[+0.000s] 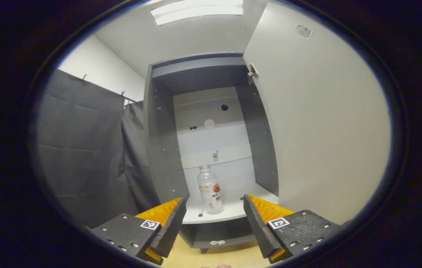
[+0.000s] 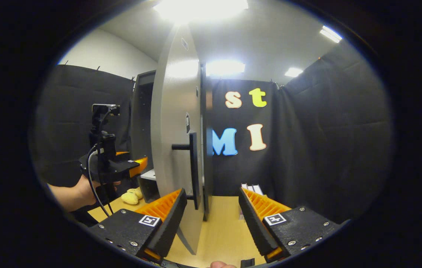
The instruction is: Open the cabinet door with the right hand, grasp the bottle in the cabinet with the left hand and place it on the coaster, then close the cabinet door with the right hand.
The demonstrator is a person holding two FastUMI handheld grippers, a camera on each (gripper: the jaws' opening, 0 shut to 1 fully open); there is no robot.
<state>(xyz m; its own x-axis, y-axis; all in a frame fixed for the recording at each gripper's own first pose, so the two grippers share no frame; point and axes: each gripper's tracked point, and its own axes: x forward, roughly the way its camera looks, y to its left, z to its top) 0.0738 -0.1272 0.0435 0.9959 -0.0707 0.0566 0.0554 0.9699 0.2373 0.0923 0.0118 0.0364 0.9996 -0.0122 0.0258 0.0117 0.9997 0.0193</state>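
We see black cloth (image 2: 326,141) hung as the booth's walls, creased and pinned along the top. Above it runs a plain white wall (image 1: 99,63) and a pale ceiling (image 2: 270,41) with bright light panels (image 1: 196,11). Below, a light wooden bench (image 2: 222,227) spreads out, and a small yellow soft toy (image 2: 131,196) lies on it.

Bottle (image 1: 210,190) label too small — cabinet door (image 1: 319,123) top cropped.
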